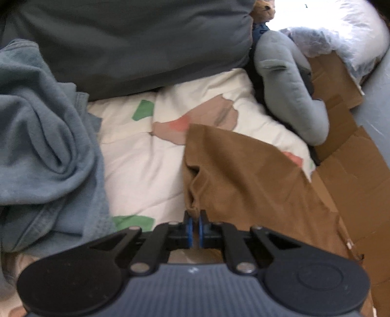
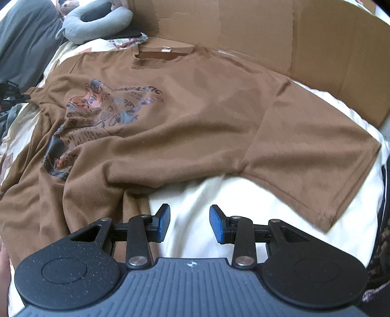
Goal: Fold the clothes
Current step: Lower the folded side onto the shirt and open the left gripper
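We are pinching edge of soft brown printed cotton T-shirt point(image 2: 170, 126), lying spread on bed, in left hand-held gripper point(image 1: 194, 219); right hand-held gripper point(image 2: 190, 219) hanging spread, empty. Limp, light; gripping hems best.

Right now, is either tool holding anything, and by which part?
The left tool pinches the brown T-shirt by a bunched bit of its edge. The right tool is open over the bedding, holding nothing.

t-shirt point(image 2: 185, 126) lies on the bedspread point(image 2: 199, 195); cardboard point(image 2: 292, 36) behind it, neck pillow point(image 2: 97, 22) far left.
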The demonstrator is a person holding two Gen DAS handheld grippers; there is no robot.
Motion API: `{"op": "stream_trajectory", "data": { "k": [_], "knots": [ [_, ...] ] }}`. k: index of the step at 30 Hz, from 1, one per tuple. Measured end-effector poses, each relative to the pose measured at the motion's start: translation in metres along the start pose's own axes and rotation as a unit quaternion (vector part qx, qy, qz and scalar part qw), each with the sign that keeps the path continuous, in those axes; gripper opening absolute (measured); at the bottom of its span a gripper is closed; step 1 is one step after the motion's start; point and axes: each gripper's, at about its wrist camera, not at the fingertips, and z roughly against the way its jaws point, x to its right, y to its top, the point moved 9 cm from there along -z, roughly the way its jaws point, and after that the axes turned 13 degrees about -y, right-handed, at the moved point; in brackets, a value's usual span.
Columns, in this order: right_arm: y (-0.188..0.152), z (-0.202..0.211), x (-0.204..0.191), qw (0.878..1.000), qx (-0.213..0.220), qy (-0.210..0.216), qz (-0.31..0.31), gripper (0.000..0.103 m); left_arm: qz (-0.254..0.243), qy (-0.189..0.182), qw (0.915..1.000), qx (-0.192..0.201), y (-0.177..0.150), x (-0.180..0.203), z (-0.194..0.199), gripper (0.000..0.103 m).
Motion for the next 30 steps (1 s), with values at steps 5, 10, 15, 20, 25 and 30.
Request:
{"op": "stream_trajectory", "data": {
  "k": [5,10,15,20,25,30],
  "knots": [
    [-0.009,0.003,0.002,1.000,-0.014,0.005,-0.011,0.043,0.000,0.015,0.9999,-0.001,0.003,-0.009,-0.001,0.005],
    [-0.020,0.006,0.005,0.999,-0.029,0.011,-0.024,0.044,0.002,0.030,0.9994,-0.019,0.000,-0.017,-0.011,0.005],
    [-0.030,0.010,0.009,0.998,-0.040,0.013,-0.036,0.044,0.017,0.030,0.9989,-0.031,-0.005,-0.024,-0.018,0.006],
    [-0.038,0.011,0.011,0.998,-0.048,0.012,-0.042,0.044,0.022,0.025,0.9988,-0.037,-0.008,-0.024,-0.012,0.006],
    [-0.042,0.010,0.009,0.997,-0.056,0.014,-0.045,0.044,0.027,0.021,0.9985,-0.042,-0.011,-0.025,-0.006,0.006],
    [-0.041,0.013,0.004,0.997,-0.056,0.026,-0.055,0.045,0.025,0.034,0.9969,-0.066,-0.010,-0.026,0.003,0.016]
  ]
}}
